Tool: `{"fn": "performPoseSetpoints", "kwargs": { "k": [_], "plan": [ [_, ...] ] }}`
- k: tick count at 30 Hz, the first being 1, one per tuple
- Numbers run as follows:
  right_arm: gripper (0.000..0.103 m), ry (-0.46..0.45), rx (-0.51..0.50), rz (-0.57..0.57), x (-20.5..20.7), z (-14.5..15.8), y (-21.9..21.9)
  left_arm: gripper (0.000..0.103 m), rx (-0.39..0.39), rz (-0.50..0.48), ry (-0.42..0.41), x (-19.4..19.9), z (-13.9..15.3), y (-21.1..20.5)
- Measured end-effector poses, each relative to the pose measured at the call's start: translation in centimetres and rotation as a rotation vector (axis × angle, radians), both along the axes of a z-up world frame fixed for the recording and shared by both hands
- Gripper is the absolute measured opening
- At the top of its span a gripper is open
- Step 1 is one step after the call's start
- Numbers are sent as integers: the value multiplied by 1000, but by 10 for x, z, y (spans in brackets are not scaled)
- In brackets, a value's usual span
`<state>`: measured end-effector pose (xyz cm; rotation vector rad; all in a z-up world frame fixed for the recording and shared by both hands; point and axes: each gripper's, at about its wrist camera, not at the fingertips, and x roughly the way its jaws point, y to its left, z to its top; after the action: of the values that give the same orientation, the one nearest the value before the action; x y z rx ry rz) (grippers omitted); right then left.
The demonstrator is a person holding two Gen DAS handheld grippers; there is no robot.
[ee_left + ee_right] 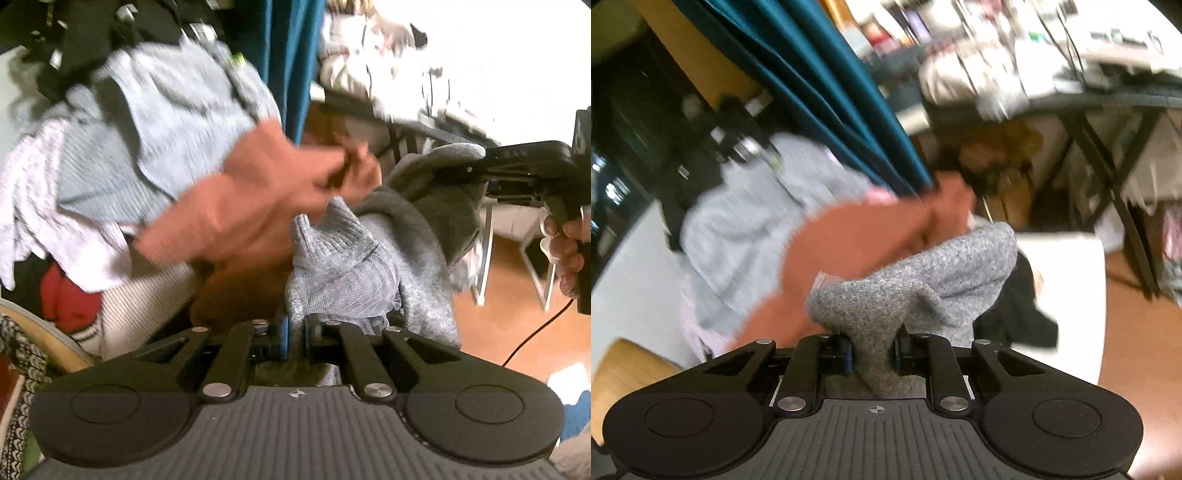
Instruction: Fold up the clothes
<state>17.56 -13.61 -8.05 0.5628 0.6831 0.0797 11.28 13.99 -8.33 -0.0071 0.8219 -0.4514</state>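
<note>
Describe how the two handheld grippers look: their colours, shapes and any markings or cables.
Both grippers, left gripper and right gripper, are matte black, with rounded side lobes, silver pivot bolts, a ribbed grey centre plate with a small crosshair mark, and blue finger pads. In the left view, a thin dark cable hangs below the right one's handle.

white tabletop [1067, 266]: black cloth [1023, 317] lies on it, right side; orange wooden floor [1134, 332] beyond.

Wrist views angled down, close, sharing grey garment [369, 258]
</note>
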Motion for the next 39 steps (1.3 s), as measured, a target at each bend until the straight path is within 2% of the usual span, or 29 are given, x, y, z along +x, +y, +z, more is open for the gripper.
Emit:
{"fn": "performPoseSetpoints", "kwargs": {
  "k": [6, 9, 12, 17, 24, 26, 28, 30, 32, 35, 39],
  "plan": [
    [17, -156, -23, 28, 5, 71, 1, 8, -73, 60, -190, 4, 69, 21],
    [17, -212, -45, 45, 17, 95, 3, 8, -81, 87, -266, 18, 100, 28],
    [17, -229, -44, 53, 36, 108, 4, 8, -63, 114, -318, 34, 117, 30],
    [17, -221, -70, 88, 70, 106, 11, 8, -47, 159, -318, 58, 115, 25],
    [18, -176, -92, 123, 142, 80, 19, 8, -26, 224, -279, 117, 96, 24],
    [20, -155, -110, 126, 165, 69, 20, 9, -10, 253, -220, 145, 82, 24],
    [32, -107, -145, 126, 190, 53, 23, 20, 29, 279, -136, 175, 63, 22],
    [73, -28, -222, 89, 211, 32, 25, 59, 107, 293, -30, 198, 39, 17],
    [76, 36, -277, 65, 221, 10, 24, 66, 118, 256, -3, 200, 21, 14],
    [76, 117, -265, 74, 218, -18, 16, 76, 104, 212, 7, 188, 6, 12],
    [77, 215, -210, 74, 187, -53, 4, 77, 117, 197, 8, 173, -5, 9]
  ]
}}
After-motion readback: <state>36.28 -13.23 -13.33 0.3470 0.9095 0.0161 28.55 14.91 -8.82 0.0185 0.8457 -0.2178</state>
